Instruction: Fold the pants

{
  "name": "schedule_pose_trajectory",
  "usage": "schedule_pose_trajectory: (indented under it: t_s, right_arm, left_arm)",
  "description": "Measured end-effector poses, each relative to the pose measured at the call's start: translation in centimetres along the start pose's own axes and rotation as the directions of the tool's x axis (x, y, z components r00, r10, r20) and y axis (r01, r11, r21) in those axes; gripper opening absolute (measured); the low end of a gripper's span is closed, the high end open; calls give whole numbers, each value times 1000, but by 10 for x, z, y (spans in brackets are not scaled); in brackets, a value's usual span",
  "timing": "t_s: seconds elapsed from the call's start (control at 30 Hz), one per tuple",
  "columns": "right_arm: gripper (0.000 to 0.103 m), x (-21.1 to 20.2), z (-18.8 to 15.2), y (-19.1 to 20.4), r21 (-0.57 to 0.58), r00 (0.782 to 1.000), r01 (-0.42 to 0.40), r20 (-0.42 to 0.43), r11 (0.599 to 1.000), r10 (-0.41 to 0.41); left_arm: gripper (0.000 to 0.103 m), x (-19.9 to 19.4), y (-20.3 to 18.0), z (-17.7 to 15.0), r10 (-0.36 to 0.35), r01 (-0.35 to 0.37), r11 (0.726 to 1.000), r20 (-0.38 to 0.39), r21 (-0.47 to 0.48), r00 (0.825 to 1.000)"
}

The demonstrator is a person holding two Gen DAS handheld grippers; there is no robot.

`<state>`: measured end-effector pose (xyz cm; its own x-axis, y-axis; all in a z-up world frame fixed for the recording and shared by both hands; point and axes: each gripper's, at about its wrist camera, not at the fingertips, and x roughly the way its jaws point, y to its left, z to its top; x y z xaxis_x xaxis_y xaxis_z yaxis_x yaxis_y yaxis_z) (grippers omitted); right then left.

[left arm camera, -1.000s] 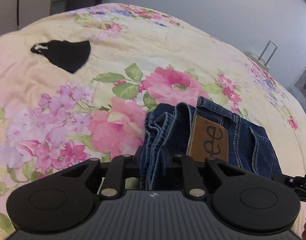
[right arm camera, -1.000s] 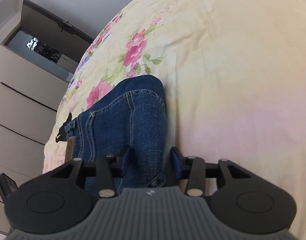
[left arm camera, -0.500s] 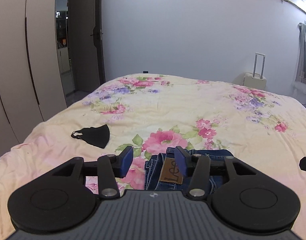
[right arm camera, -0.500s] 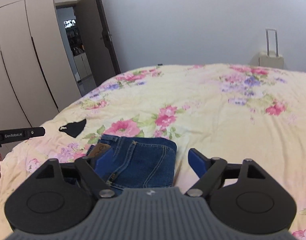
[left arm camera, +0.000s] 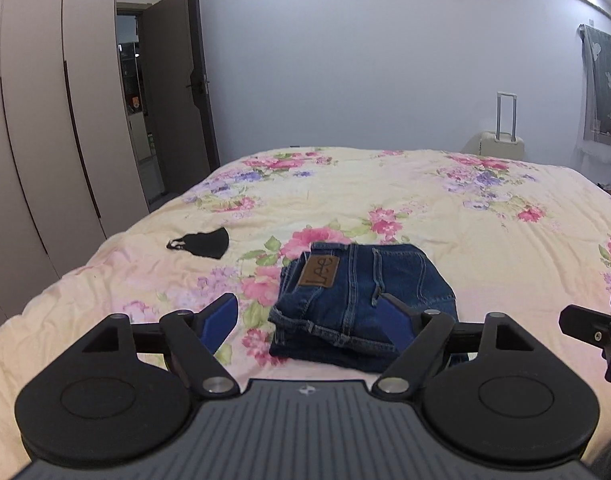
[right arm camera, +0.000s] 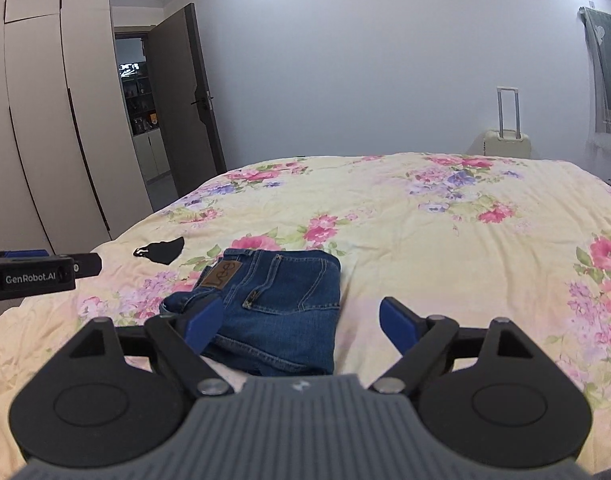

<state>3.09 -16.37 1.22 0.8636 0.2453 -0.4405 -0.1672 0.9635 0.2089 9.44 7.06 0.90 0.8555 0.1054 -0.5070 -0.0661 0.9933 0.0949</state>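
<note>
The blue jeans [left arm camera: 361, 296] lie folded into a compact stack on the floral bedspread [left arm camera: 445, 216], brown Lee patch facing up; they also show in the right wrist view [right arm camera: 273, 308]. My left gripper [left arm camera: 309, 316] is open and empty, held above and in front of the jeans without touching them. My right gripper [right arm camera: 297, 320] is open and empty, raised above the jeans' near edge. The left gripper's body [right arm camera: 33, 276] shows at the left of the right wrist view.
A black face mask [left arm camera: 203, 242] lies on the bed left of the jeans. A wardrobe [left arm camera: 45, 140] and an open door [left arm camera: 181, 92] stand at the left. A cream suitcase [left arm camera: 501, 144] stands by the far wall.
Both grippers let go of the jeans, opened wide and pulled up and back. The folded jeans stay lying on the bed.
</note>
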Motion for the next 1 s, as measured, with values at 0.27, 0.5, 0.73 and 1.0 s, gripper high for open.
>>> schedule_pose_trajectory:
  t_s: [0.27, 0.5, 0.73, 1.0]
  right_arm:
    - [82, -11, -35, 11, -16, 999, 12, -44, 1000, -13]
    - [82, -5, -55, 10, 4, 994, 13, -105, 1000, -13]
    - [82, -9, -55, 9, 1, 996, 5, -92, 1000, -5]
    - [82, -14, -54, 9, 5, 997, 1, -80, 1000, -1]
  left_arm:
    - [93, -5, -13, -41, 5, -5, 1000, -88, 5, 996]
    - [93, -14, -18, -47, -7, 6, 1000, -95, -2, 995]
    - [93, -18, -24, -44, -5, 5, 1000, -85, 7, 996]
    - [93, -19, -24, -44, -1, 2, 1000, -85, 10, 996]
